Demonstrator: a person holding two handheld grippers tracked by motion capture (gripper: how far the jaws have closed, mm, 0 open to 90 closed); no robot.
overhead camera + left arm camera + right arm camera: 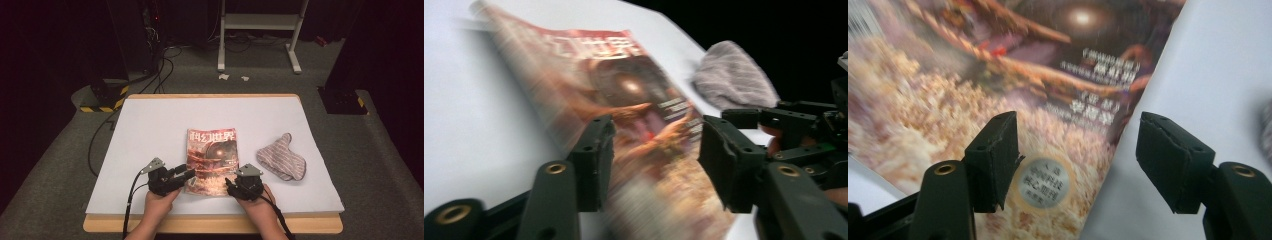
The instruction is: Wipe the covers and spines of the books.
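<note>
Bare worktop (150, 130) is available left of and beyond the magazine (212, 160). To its right, passage is narrowed by the striped cloth (281, 157), with a free strip left between them.

Magazine (211, 159) flat on the table (150, 130) near its middle, cloth (281, 157) on the table at the magazine's 3 o'clock, apart from it, left gripper (188, 174) at the magazine's 7 o'clock corner, right gripper (231, 184) at its 5 o'clock corner.
</note>
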